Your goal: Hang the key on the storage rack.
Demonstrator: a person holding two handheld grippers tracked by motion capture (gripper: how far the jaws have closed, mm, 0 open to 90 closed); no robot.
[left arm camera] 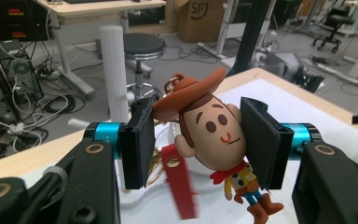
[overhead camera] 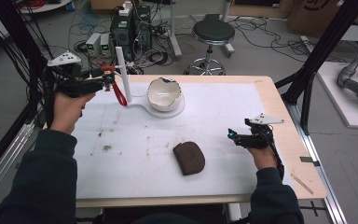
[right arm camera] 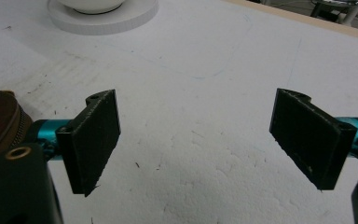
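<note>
The left gripper point(left arm camera: 193, 147) was clamped on a cowboy keychain point(left arm camera: 212, 135), just beside the white post point(overhead camera: 122, 74); the right gripper point(right arm camera: 196, 140) was wide open, empty.

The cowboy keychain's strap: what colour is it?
Red. The strap hangs beside the cowboy figure held in the left gripper; the left gripper view shows it best.

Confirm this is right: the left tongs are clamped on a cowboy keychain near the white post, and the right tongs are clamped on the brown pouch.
Not quite. The right tongs are open and hold nothing, as the right gripper view shows; the brown pouch lies beside them. The left tongs do clamp the cowboy keychain near the white post.
</note>
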